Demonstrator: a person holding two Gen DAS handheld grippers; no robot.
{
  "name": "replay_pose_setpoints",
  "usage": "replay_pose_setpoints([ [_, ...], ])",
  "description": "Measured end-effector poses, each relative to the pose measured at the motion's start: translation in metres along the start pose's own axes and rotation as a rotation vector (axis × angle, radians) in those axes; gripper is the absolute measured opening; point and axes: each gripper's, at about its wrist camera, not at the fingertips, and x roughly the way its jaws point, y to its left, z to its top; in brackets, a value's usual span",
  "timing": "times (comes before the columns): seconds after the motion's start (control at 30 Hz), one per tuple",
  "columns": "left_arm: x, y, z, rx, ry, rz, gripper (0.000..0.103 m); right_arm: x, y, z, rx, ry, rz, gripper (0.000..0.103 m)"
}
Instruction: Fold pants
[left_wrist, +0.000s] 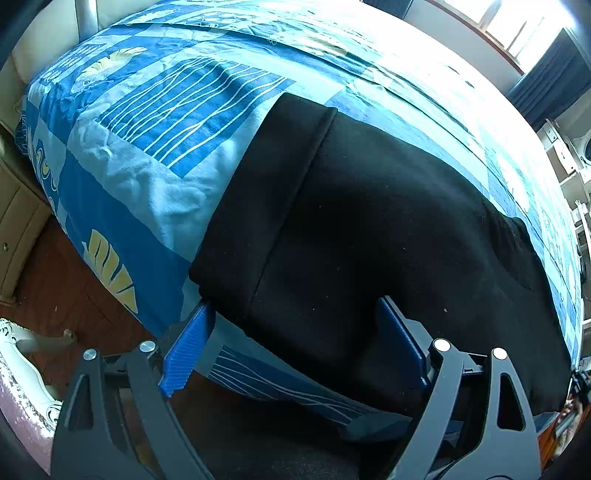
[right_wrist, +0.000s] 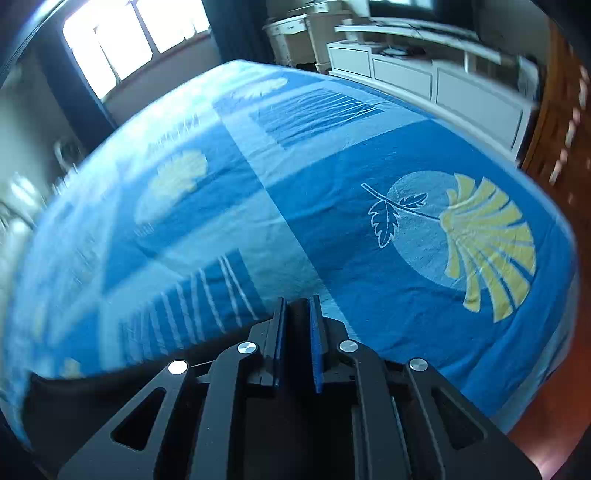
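One pair of black pants (left_wrist: 369, 221) lies on the bed (left_wrist: 147, 155) near its edge. The left hand-held gripper (left_wrist: 295, 332) gapes wide astride the waistband end; the right hand-held gripper (right_wrist: 297, 310) is clenched on dark fabric, apparently those pants

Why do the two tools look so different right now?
The left tool has its blue fingers spread wide, while the right tool has its fingers nearly together. The black pants lie between the left tool's fingers; the right tool pinches a thin fold of black cloth. The left tool looks onto the pants, the right onto the blue bedspread. Both have blue pads and dark frames.
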Motion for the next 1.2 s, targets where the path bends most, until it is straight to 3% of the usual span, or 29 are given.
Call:
replay_pose_setpoints([
  [0.07, -0.001, 0.0, 0.0, 0.005, -0.002, -0.001, 0.088, -0.014, -0.009, -0.002, 0.024, -0.005, 0.028, 0.021],
  [0.13, -0.005, -0.001, 0.001, 0.009, -0.019, 0.0, 0.088, -0.025, -0.02, -0.007, 0.053, -0.011, 0.055, 0.039],
  [0.23, -0.013, -0.005, 0.001, 0.032, -0.058, 0.014, 0.088, -0.033, -0.048, -0.021, 0.125, 0.023, 0.129, 0.046],
  [0.33, -0.016, -0.007, 0.001, 0.06, -0.062, 0.007, 0.088, -0.032, -0.074, -0.037, 0.199, 0.041, 0.2, 0.046],
  [0.4, -0.017, -0.008, 0.001, 0.075, -0.062, 0.009, 0.088, -0.024, -0.09, -0.048, 0.28, 0.074, 0.296, 0.052],
  [0.57, -0.018, -0.006, 0.0, 0.077, -0.06, 0.001, 0.088, -0.012, -0.094, -0.062, 0.379, 0.087, 0.466, 0.06],
  [0.67, -0.017, -0.003, -0.002, 0.072, -0.057, 0.002, 0.088, -0.006, -0.072, -0.062, 0.304, 0.12, 0.438, 0.058],
  [0.7, -0.017, -0.002, -0.002, 0.07, -0.056, 0.005, 0.088, -0.005, -0.066, -0.061, 0.28, 0.131, 0.41, 0.047],
  [0.73, -0.015, -0.001, -0.002, 0.067, -0.054, 0.007, 0.088, -0.001, -0.058, -0.061, 0.255, 0.159, 0.389, 0.026],
  [0.77, -0.014, 0.0, -0.002, 0.065, -0.052, 0.008, 0.088, 0.001, -0.052, -0.061, 0.239, 0.172, 0.366, 0.022],
  [0.9, -0.015, 0.006, 0.0, 0.052, -0.049, 0.006, 0.088, -0.009, -0.038, -0.057, 0.238, 0.132, 0.304, 0.02],
  [1.2, -0.031, 0.016, 0.004, 0.087, -0.075, -0.011, 0.088, -0.054, 0.005, -0.035, 0.204, 0.057, 0.332, 0.02],
])
